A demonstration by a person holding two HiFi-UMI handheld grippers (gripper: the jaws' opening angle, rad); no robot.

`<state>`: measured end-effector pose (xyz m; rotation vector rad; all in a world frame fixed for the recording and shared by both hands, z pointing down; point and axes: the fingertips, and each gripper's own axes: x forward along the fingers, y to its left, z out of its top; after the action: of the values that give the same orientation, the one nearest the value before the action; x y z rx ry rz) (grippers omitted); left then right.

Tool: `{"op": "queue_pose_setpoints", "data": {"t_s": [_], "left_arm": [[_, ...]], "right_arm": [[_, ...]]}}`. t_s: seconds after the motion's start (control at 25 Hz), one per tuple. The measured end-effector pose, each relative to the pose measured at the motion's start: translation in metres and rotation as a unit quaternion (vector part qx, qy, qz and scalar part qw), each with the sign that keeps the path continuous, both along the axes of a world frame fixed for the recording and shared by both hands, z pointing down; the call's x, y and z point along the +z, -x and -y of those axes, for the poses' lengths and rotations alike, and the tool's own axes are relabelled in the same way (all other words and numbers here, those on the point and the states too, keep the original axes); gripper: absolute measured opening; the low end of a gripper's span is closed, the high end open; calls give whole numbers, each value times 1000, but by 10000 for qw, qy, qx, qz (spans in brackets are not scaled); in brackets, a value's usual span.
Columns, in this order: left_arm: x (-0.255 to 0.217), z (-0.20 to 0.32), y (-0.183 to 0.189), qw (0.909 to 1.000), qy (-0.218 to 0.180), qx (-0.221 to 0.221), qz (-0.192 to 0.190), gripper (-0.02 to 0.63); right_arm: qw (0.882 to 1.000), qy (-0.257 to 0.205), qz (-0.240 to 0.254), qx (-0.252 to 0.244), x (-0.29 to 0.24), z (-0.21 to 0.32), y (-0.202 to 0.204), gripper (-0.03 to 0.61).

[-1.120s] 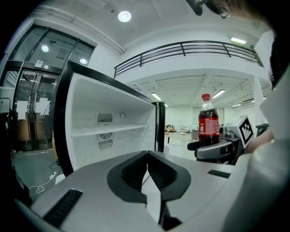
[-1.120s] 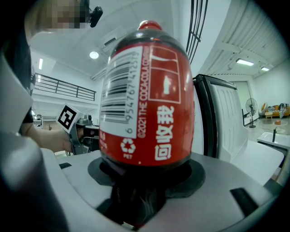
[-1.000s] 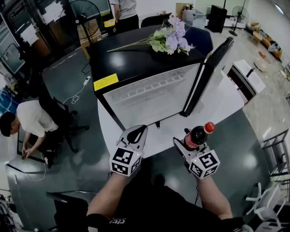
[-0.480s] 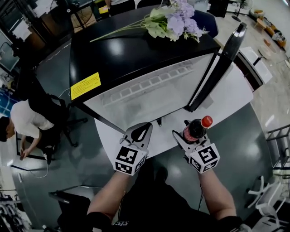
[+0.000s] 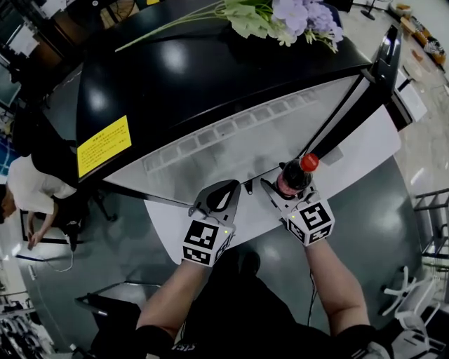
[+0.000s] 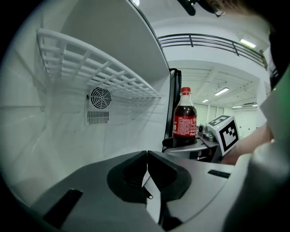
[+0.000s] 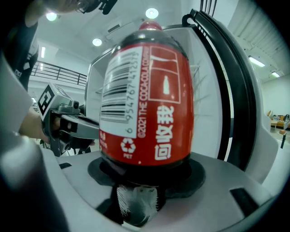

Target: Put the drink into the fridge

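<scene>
I have the drink bottle (image 5: 293, 175) upright in my right gripper (image 5: 283, 189). Its fingers are spread wide around the base and press on it. It is a plastic cola bottle with dark liquid, a red cap, and a red label carrying white lettering and a white barcode panel. In the head view it sits at the open front of the fridge (image 5: 210, 77), at 1 o'clock from my left gripper (image 5: 226, 191). That gripper's fingers are closed together with nothing between them. Its view looks into the white interior, with a wire shelf (image 6: 95, 65) at 11 o'clock and a round vent (image 6: 100, 96) below it. The door (image 5: 365, 84) stands open at 2 o'clock, and flowers (image 5: 280, 15) lie on the black top at 12.
</scene>
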<state>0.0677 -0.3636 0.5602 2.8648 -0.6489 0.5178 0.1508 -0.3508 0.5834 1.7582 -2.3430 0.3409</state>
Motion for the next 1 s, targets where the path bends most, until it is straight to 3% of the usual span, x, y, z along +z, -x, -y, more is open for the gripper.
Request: {"op": "queue_pose_setpoints", "data": {"t_s": [1.0], "left_arm": [[42,41,-21,9997,192,-136,90,17]], "right_arm": [[9991,-139,-409,-20,51,108,-22,268]]}}
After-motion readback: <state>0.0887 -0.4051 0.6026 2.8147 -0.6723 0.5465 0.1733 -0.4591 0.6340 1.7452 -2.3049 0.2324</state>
